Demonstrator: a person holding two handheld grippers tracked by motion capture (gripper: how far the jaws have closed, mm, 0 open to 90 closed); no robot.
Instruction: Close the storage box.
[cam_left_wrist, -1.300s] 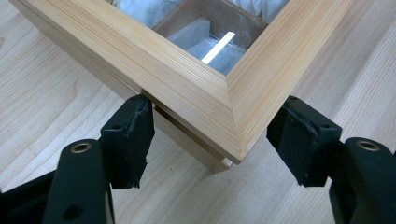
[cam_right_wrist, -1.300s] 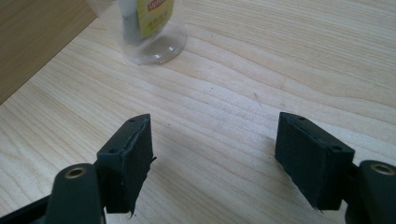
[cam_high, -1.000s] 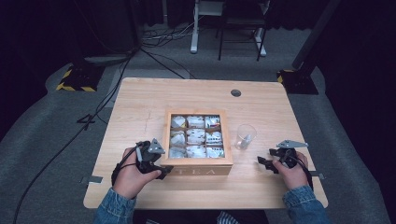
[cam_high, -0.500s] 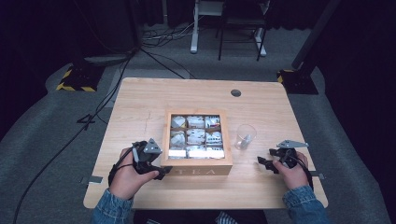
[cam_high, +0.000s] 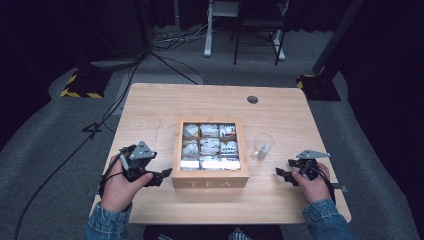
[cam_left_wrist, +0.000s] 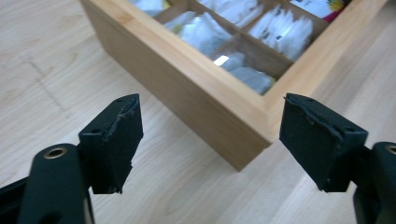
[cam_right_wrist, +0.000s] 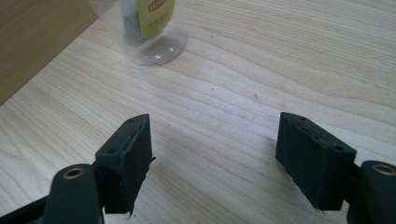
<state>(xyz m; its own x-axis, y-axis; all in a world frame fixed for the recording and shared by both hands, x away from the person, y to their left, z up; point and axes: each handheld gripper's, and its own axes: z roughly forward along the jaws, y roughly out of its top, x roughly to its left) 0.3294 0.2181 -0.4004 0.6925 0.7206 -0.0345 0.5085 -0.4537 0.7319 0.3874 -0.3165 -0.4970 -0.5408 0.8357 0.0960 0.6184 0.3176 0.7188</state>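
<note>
A wooden tea box marked TEA stands mid-table, its compartments holding white tea bags. Just left of its front left corner is my left gripper. Its jaws have just been opening and stand open and empty. In the left gripper view that gripper faces the box's corner from a short way off. A clear cup with a tea bag inside stands right of the box. Farther right, near the front, my right gripper is open and empty. The cup lies ahead of the right gripper.
A round cable hole sits near the table's far edge. Bare wood stretches behind and left of the box. Cables and yellow-black striped stand bases lie on the grey floor beyond the table.
My left hand has drawn back leftward and slightly up from the box's front left corner, and its jaws have widened. The right hand, box and cup have not moved.
</note>
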